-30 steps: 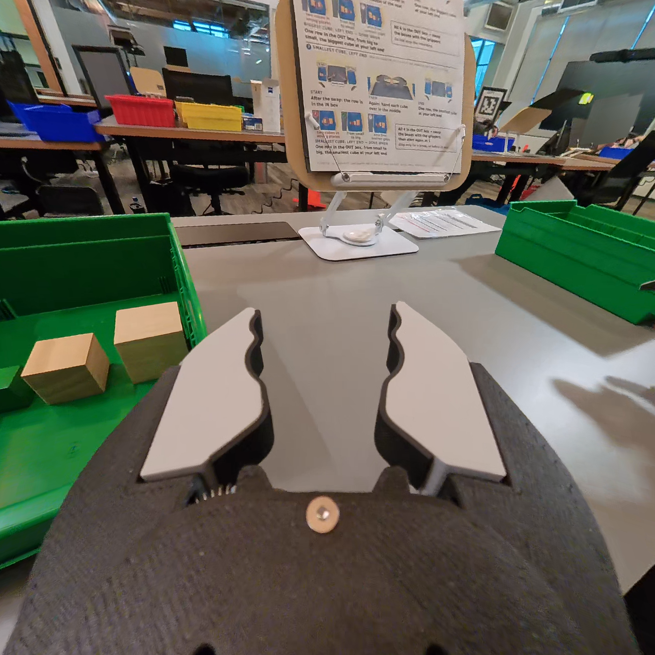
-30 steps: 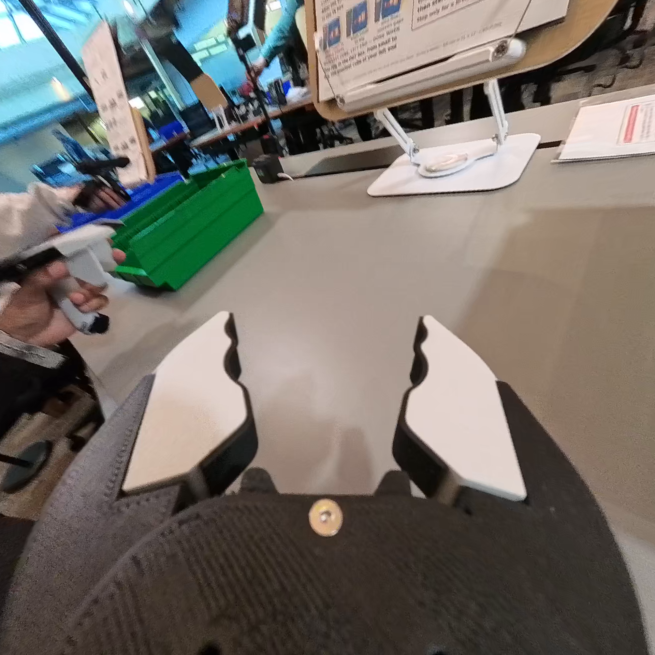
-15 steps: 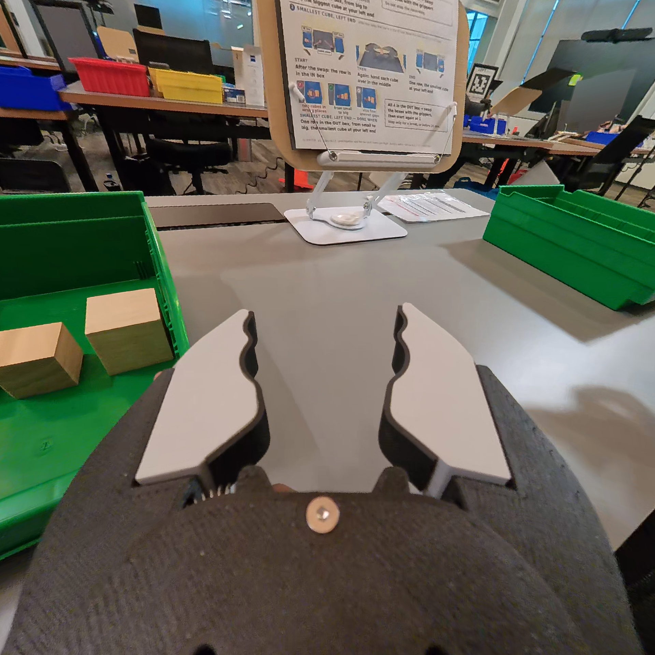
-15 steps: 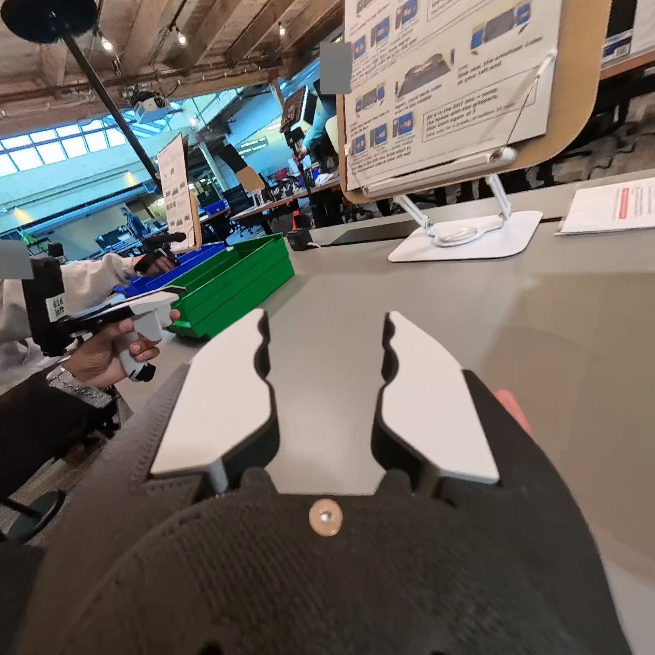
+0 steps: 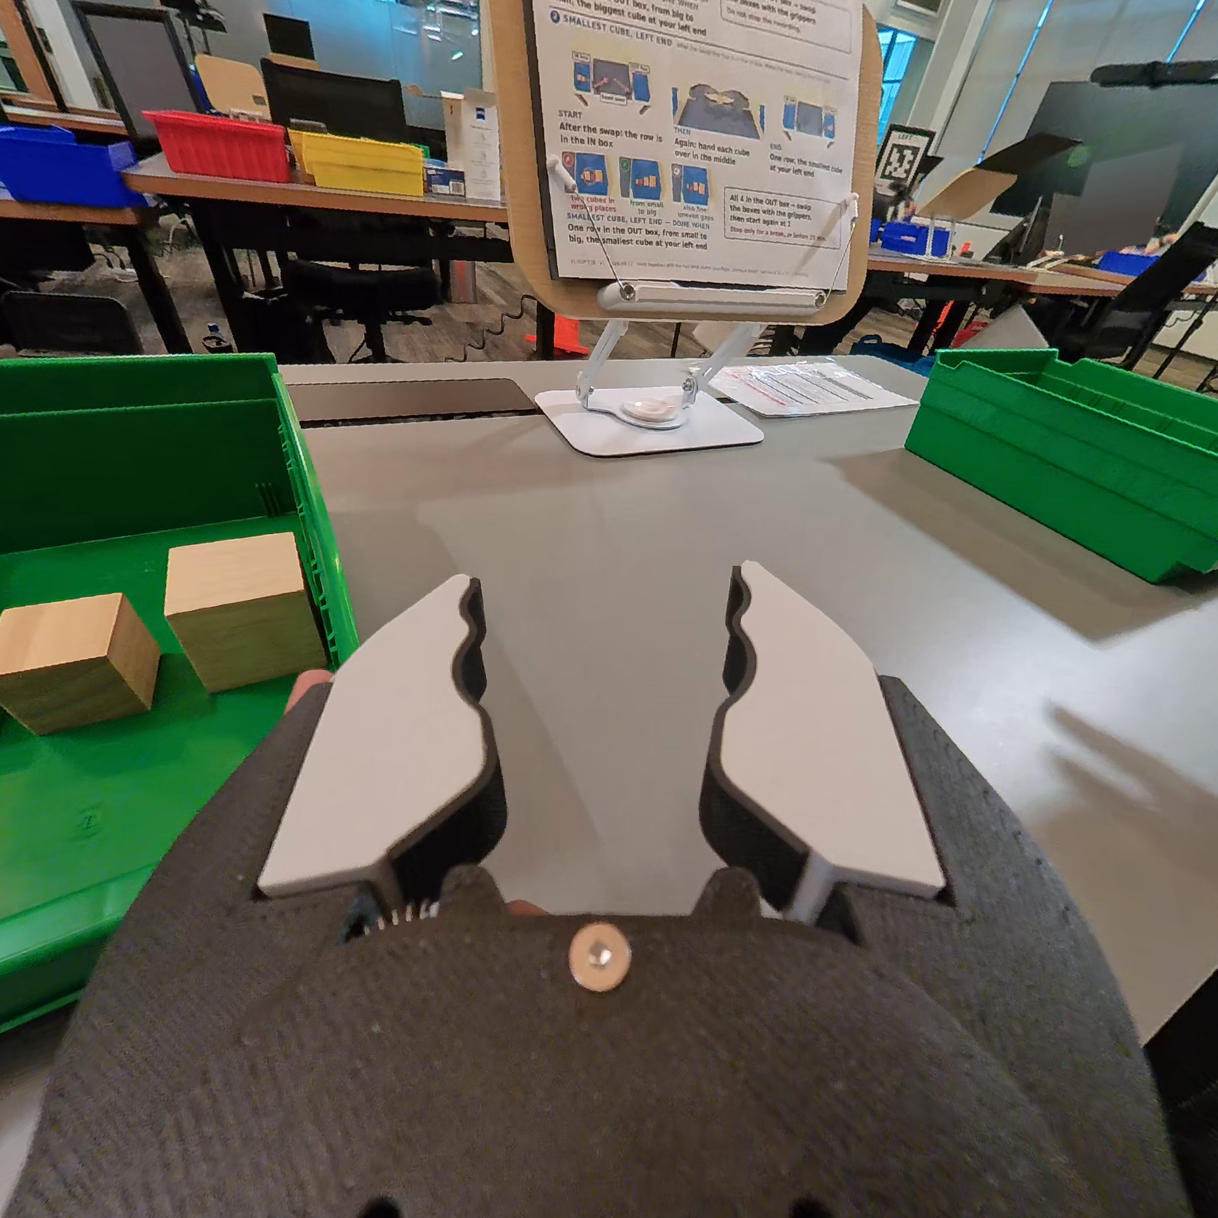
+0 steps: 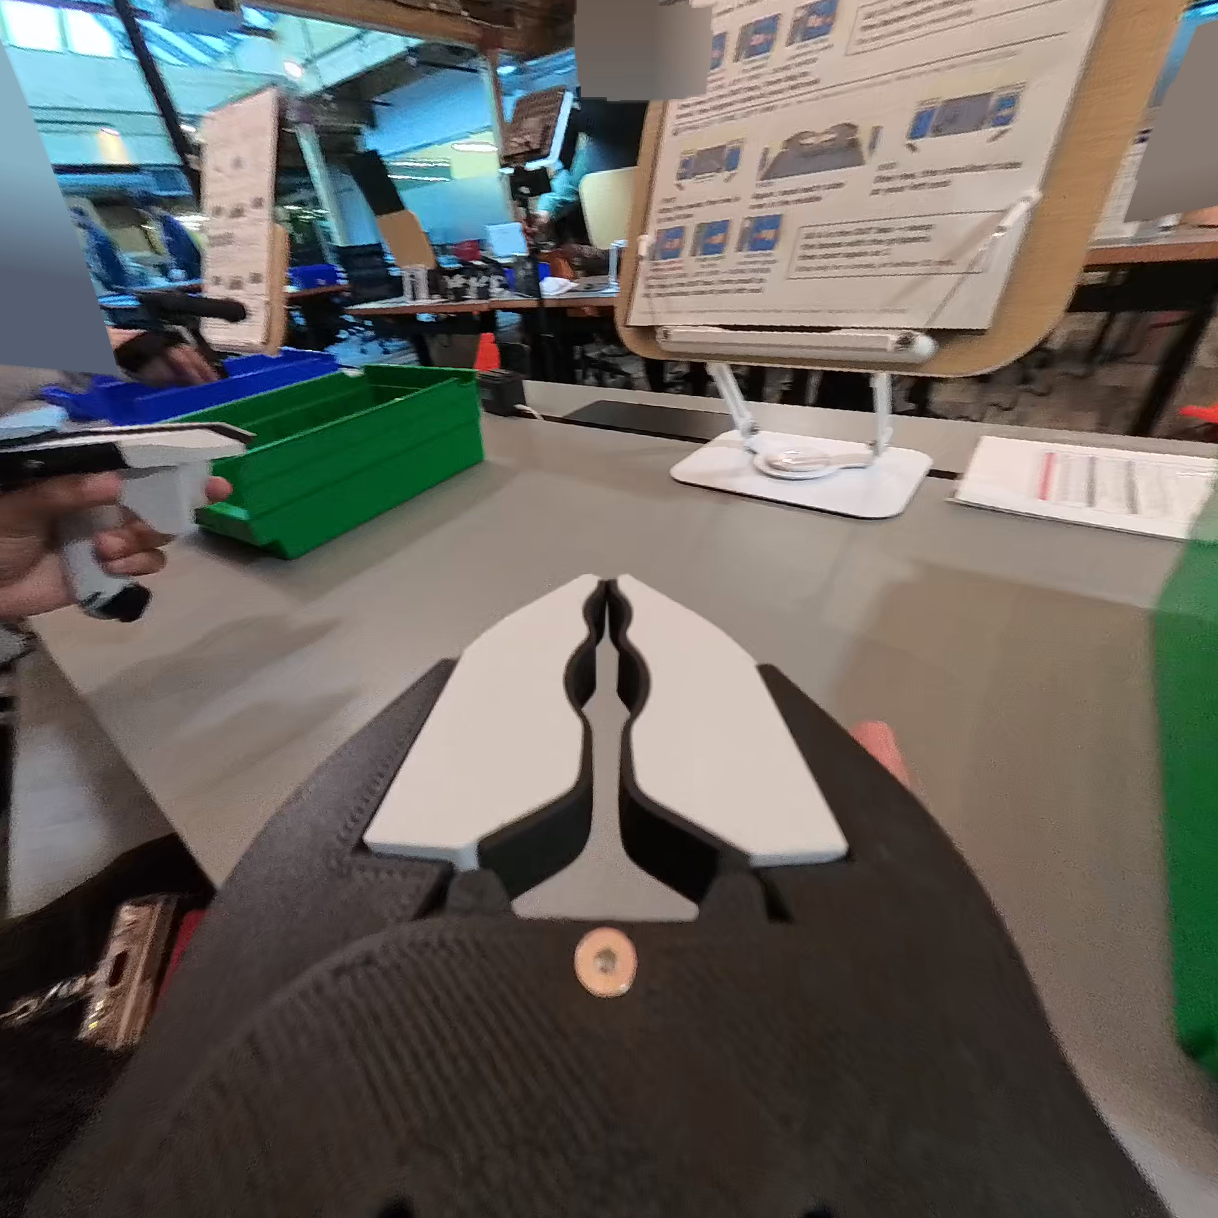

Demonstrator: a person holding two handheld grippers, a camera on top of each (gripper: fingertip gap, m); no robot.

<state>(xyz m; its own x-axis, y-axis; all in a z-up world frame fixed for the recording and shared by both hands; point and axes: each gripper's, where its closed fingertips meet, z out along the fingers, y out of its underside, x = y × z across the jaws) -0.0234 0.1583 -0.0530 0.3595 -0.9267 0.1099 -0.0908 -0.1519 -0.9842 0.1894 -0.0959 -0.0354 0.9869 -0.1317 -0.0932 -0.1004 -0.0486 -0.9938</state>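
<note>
My left gripper is open and empty above the grey table, just right of a green bin on the left. Two wooden cubes stand in that bin: one nearer the gripper and one further left. A second green bin stands at the right. My right gripper is shut with nothing between its fingers, over bare table. In the right wrist view the left gripper shows at far left in a hand, beside the green bin. The other bin's corner is at the right edge.
A document stand holding an instruction sheet rests on a white base at the table's back middle. A sheet in a plastic sleeve lies to its right. A dark strip lies at the back left. Desks with coloured bins stand behind.
My right gripper has closed from wide open to shut and has swung right and levelled. My left gripper stayed open and shifted slightly relative to the left bin.
</note>
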